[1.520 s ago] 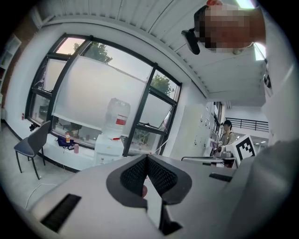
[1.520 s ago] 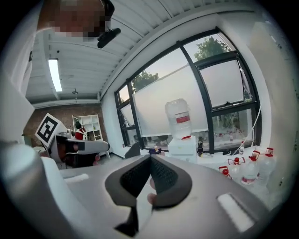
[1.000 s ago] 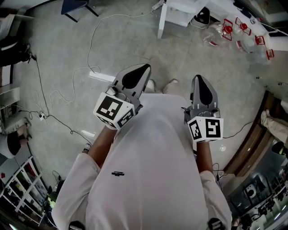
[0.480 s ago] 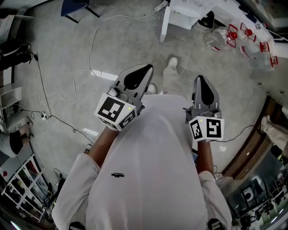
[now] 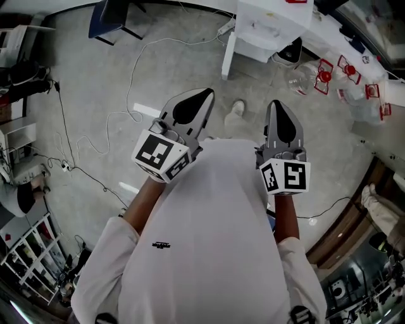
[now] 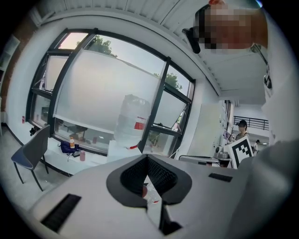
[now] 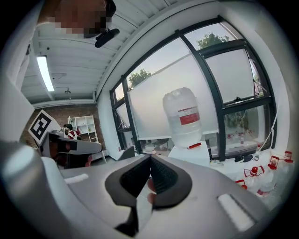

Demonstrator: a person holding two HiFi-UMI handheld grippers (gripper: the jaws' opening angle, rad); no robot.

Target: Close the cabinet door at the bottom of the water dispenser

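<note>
The white water dispenser [image 5: 273,24] stands at the top of the head view, a white panel [image 5: 228,45] sticking out from its lower left like an open door. The left gripper view shows its clear bottle [image 6: 132,122], and the right gripper view shows the bottle [image 7: 183,116] on the white body [image 7: 192,152]. My left gripper [image 5: 202,95] and right gripper [image 5: 276,104] are held at chest height, pointing at the dispenser from some way off. Both are shut with nothing between the jaws. The cabinet's inside is hidden.
White and black cables [image 5: 130,82] trail over the grey floor at the left, beside a white power strip [image 5: 142,109]. A blue chair [image 5: 107,16] stands far left. Several empty bottles with red caps [image 5: 323,76] lie right of the dispenser. Shelves [image 5: 19,158] line the left edge.
The person has walked forward: the dispenser has come further into view at the top and the floor has slid down. Both grippers keep their pose and stay shut.
</note>
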